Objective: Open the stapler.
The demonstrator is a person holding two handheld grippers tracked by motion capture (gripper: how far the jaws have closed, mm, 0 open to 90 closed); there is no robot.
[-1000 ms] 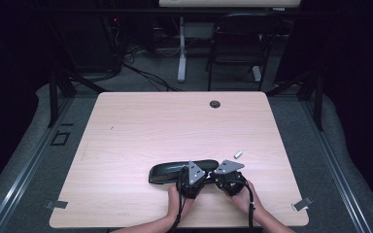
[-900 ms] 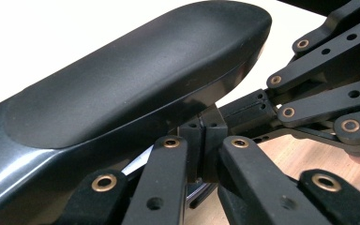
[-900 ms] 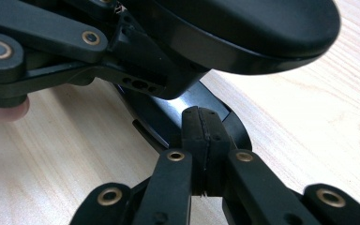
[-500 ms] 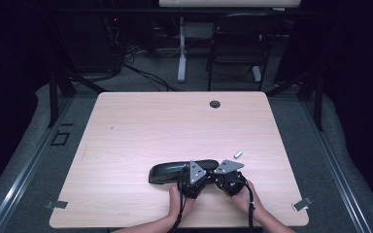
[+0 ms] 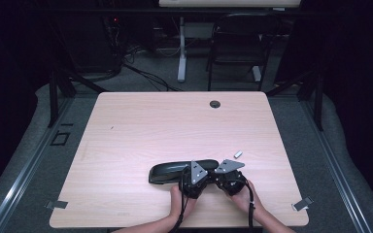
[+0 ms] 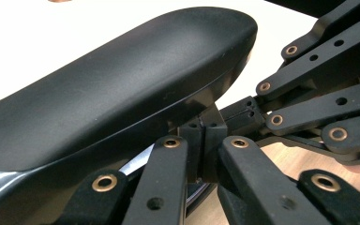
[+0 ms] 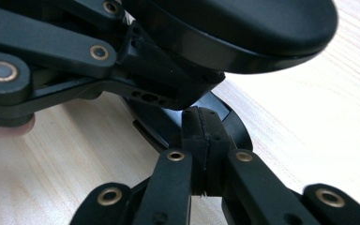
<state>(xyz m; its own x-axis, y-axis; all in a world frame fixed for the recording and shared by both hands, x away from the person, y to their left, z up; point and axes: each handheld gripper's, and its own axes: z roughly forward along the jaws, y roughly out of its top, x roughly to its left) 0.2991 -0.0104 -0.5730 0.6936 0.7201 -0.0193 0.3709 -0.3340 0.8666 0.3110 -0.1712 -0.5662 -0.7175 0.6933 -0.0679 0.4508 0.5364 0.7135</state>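
Observation:
A long black hard case (image 5: pixel 171 172) lies near the front edge of the wooden table (image 5: pixel 150 126). Both grippers meet at its right end. In the left gripper view my left gripper (image 6: pixel 204 140) is shut, pads pressed together just under the rim of the case's domed lid (image 6: pixel 122 89). The right gripper (image 6: pixel 243 115) reaches in from the right, tip to tip with it. In the right gripper view my right gripper (image 7: pixel 201 136) is shut too, pads together against the case's lower shell (image 7: pixel 168 124), under the lid (image 7: pixel 243 28). Whether either pinches a rim is hidden.
A small silver piece (image 5: pixel 238 154) lies on the table just beyond the right hand. A round cable hole (image 5: pixel 215 104) sits near the far edge. Behind the table stand a dark chair (image 5: pixel 238 43) and a desk leg (image 5: pixel 181 48).

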